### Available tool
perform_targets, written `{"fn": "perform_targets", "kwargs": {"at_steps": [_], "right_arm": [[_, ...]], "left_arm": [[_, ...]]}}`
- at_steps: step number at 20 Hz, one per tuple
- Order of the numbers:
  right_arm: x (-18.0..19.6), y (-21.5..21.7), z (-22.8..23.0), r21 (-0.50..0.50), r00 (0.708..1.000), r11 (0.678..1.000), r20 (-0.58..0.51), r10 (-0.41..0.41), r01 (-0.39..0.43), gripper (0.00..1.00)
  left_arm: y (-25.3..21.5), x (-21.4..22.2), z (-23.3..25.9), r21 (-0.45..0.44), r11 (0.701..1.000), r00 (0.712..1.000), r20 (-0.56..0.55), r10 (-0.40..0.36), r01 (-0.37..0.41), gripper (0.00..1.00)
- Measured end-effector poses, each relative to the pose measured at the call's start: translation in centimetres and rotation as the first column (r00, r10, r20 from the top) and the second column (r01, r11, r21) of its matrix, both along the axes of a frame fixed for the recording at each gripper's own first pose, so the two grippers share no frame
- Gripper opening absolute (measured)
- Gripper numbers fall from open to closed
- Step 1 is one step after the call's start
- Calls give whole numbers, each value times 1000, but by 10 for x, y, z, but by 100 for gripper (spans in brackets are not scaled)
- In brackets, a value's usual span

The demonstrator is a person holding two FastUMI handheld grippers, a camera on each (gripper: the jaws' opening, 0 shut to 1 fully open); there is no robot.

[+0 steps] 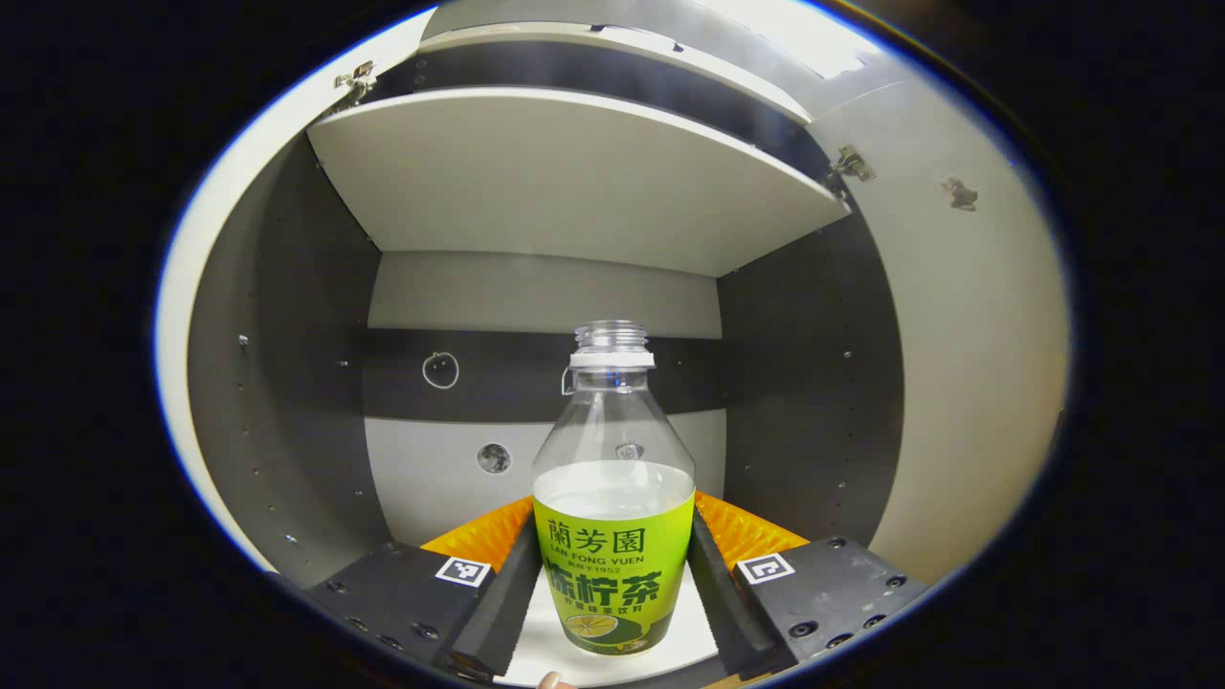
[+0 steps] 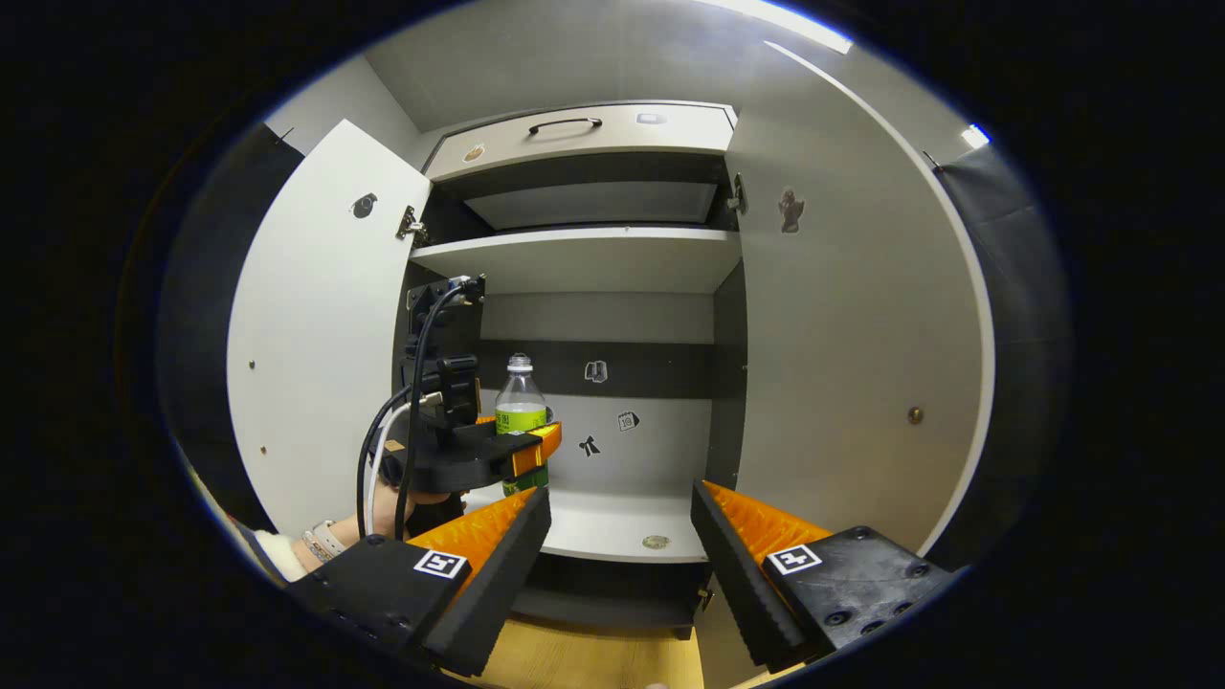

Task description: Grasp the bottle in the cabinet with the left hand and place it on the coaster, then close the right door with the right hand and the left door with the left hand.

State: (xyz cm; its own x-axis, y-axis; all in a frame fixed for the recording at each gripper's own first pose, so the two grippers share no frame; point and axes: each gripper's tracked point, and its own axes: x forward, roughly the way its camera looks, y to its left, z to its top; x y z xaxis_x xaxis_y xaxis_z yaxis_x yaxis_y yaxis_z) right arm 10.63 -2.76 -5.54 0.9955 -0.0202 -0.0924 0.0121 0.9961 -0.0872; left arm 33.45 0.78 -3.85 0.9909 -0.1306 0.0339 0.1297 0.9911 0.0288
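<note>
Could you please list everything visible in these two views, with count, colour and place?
bottle: one, clear with a green label, uncapped, on the cabinet's lower shelf between the left tool's fingers
cabinet: one, white and dark grey, shelves inside
doors: two, white, both open
drawer: one, white with a dark handle, above the cabinet
stickers: several, small, on back wall and doors
left tool: one, around the bottle
right tool: one, before the cabinet, open
hand: one, holding the left tool
</note>
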Motion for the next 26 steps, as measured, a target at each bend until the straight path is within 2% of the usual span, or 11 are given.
{"fn": "perform_targets", "kwargs": {"at_steps": [8,14,20,22,23,25,26], "right_arm": [[-68,19,20,13,1000,999,9,-30,30,98],[-106,16,31,1,997,997,33,-76,76,98],[-132,-2,37,-25,988,989,51,-143,144,98],[-135,-7,35,-28,987,988,45,-153,154,98],[-135,-9,34,-30,987,987,45,-156,157,94],[-135,-14,31,-30,987,987,42,-156,157,98],[-134,-15,29,-29,988,988,38,-153,154,94]], "left_arm": [[4,-99,9,-25,1000,1000,-20,-11,10,78],[-4,-168,0,-65,997,998,-46,-41,38,79],[-29,-226,-47,-86,991,991,-78,-109,102,78],[-36,-239,-63,-86,990,989,-89,-122,115,79],[-41,-244,-70,-89,988,987,-89,-133,125,78],[-48,-251,-85,-88,987,985,-96,-143,135,78],[-51,-254,-92,-87,987,984,-100,-144,136,79]]}}
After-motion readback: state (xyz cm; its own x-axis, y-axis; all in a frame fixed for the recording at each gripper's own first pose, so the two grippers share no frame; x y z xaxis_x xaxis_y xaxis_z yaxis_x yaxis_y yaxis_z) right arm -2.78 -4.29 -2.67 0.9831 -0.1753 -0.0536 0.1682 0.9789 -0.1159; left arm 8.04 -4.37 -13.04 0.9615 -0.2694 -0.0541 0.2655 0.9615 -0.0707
